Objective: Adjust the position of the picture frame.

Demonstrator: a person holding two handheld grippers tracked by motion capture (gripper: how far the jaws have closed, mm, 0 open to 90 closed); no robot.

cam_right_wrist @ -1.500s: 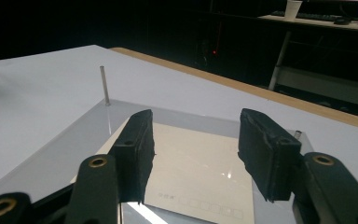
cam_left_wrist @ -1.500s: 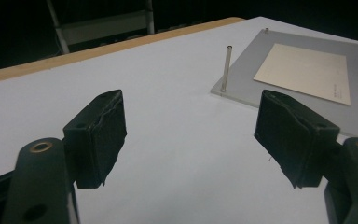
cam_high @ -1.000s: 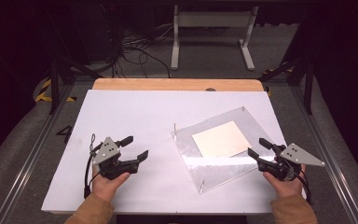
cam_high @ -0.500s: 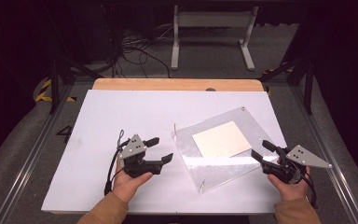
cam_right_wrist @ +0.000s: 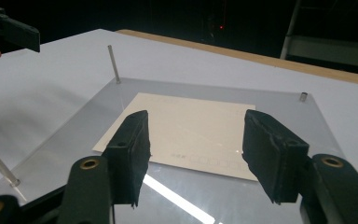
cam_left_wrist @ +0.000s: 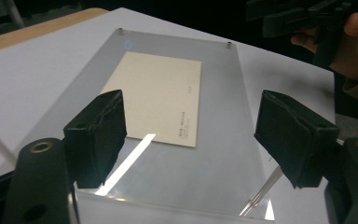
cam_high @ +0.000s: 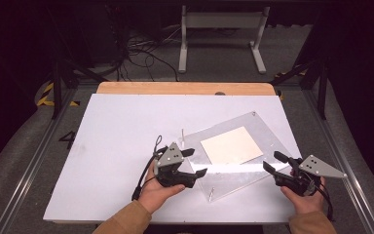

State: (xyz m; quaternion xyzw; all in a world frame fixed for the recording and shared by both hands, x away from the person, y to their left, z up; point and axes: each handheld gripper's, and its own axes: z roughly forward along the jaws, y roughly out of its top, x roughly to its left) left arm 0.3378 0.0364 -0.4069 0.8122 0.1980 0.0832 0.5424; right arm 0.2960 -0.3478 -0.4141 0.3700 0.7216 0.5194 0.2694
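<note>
It looked like a dark lab: beyond the right gripper [cam_high: 278, 167] stood a white table [cam_high: 126, 126], floor cables [cam_high: 141, 48] and a metal stand [cam_high: 221, 29].

Upright metal pins [cam_high: 182, 134] at the clear plate's [cam_high: 268, 139] corners; open table [cam_high: 117, 126] leftward.

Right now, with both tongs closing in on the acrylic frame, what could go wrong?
1. The clear acrylic frame lies flat on the white table; the open left tongs may push it sideways rather than grip its edge.
2. Thin metal pins stand upright at its corners; a jaw could knock or bend one.
3. The cream card might shift if the open right tongs tilt the frame.
</note>
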